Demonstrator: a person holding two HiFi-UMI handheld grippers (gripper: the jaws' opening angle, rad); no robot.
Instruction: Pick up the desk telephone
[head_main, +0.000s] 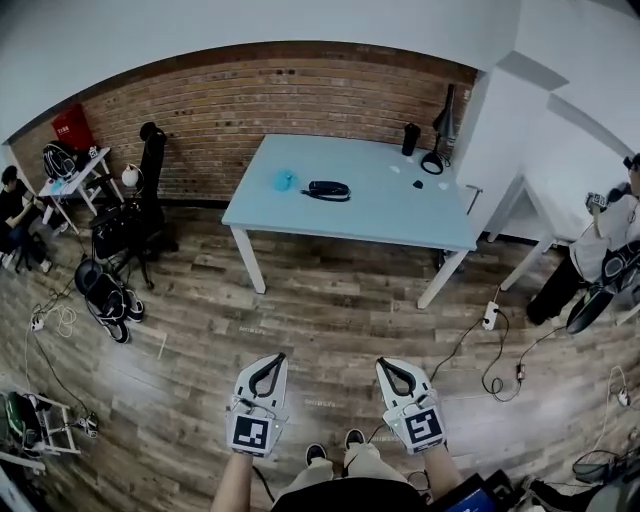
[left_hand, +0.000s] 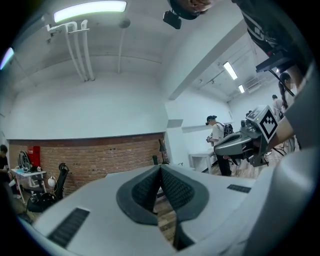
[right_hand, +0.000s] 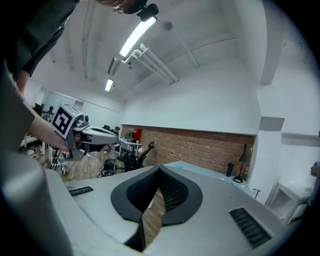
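Telephone (head_main: 328, 189), one, on one table (head_main: 400, 218); left gripper (head_main: 276, 358), right gripper (head_main: 384, 363), both closed.

Room and furnishings.
Red brick wall (head_main: 300, 100) under white upper wall; plank floor (head_main: 330, 330); pale blue table (head_main: 390, 205) on white legs; black chair (head_main: 151, 165); ceiling strip light (left_hand: 90, 9).

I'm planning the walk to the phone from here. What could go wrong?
Both the left gripper and the right gripper are shut; reaching the desk telephone that way would likely shove it, not grasp it. Cables and a power strip lie on the floor near the table, on its right: a possible trip.
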